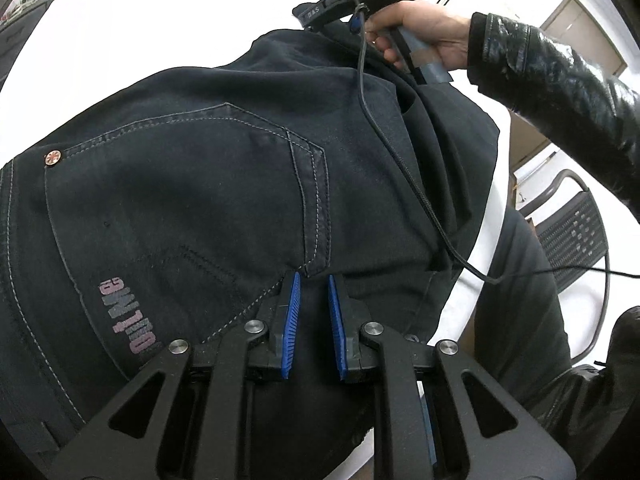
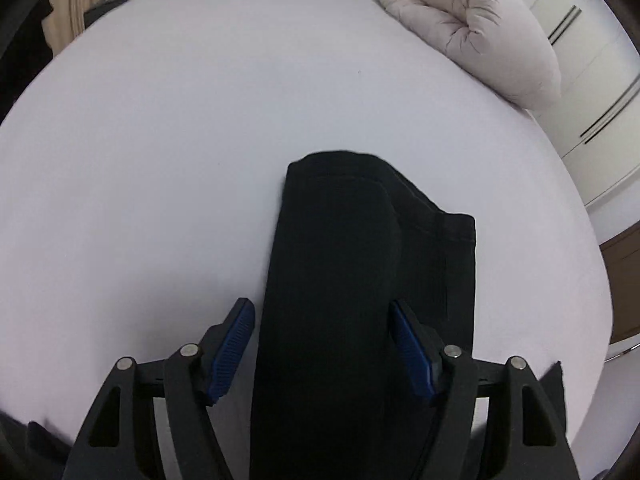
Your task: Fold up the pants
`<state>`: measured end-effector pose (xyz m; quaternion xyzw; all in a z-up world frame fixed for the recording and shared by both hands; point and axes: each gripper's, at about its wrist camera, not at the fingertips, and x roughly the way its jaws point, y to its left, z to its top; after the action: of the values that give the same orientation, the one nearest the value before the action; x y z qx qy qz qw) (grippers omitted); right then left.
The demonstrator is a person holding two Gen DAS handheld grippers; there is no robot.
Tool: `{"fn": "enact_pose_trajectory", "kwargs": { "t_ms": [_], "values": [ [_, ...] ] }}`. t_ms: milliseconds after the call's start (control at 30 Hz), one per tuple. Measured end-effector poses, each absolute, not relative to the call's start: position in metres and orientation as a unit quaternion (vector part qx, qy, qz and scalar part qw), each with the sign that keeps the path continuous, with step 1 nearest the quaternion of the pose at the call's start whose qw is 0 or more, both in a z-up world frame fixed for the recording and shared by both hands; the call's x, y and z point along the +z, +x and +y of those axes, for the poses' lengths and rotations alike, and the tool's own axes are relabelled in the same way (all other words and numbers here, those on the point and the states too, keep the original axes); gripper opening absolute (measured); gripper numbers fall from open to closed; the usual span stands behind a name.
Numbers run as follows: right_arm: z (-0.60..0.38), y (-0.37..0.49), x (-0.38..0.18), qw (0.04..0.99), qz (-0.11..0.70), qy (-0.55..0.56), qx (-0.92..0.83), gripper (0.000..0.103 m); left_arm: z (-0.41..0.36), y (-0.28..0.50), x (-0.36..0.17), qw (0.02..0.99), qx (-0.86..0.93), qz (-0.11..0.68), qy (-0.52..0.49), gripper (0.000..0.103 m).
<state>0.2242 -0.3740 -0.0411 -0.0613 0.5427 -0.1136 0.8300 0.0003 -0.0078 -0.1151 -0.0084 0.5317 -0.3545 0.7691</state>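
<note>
Dark jeans (image 1: pixel 224 184) lie on the white bed, back pocket and pink lettering up. My left gripper (image 1: pixel 313 280) hovers over the pocket's corner with its blue pads a narrow gap apart, holding nothing. In the right wrist view the folded legs of the jeans (image 2: pixel 344 264) stretch away from me. My right gripper (image 2: pixel 322 312) is wide open, its fingers either side of the upper leg fold, not closed on it. The right gripper's body and the hand holding it (image 1: pixel 416 32) show at the far end of the jeans in the left wrist view.
A rolled beige duvet (image 2: pixel 472 28) lies at the bed's far right corner. White bed sheet (image 2: pixel 160 140) surrounds the jeans. A black mesh chair (image 1: pixel 572 232) stands beside the bed, and a black cable (image 1: pixel 400 168) trails across the jeans. White wardrobes (image 2: pixel 592 92) stand beyond the bed.
</note>
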Motion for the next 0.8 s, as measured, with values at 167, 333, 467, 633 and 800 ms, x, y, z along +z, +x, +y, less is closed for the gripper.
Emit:
{"fn": "enact_pose_trajectory", "kwargs": {
  "t_ms": [167, 333, 467, 633, 800],
  "values": [
    [-0.407, 0.208, -0.022, 0.845, 0.522, 0.002, -0.113, 0.005, -0.006, 0.003, -0.113, 0.769, -0.354, 0.533, -0.003, 0.015],
    [-0.495, 0.142, 0.027, 0.874, 0.44, 0.173, -0.115, 0.005, -0.006, 0.003, -0.11, 0.772, -0.346, 0.533, -0.003, 0.015],
    [-0.577, 0.066, 0.029, 0.862, 0.364, 0.335, -0.109, 0.005, -0.013, -0.001, -0.11, 0.775, -0.339, 0.533, 0.005, 0.015],
    [-0.657, -0.055, -0.038, 0.778, 0.305, 0.512, -0.198, 0.027, -0.018, -0.004, -0.109, 0.779, -0.329, 0.534, 0.011, 0.015],
    [-0.654, -0.102, -0.06, 0.762, 0.258, 0.569, -0.167, 0.064, -0.023, -0.003, -0.105, 0.779, -0.321, 0.539, 0.018, 0.015]
  ]
}}
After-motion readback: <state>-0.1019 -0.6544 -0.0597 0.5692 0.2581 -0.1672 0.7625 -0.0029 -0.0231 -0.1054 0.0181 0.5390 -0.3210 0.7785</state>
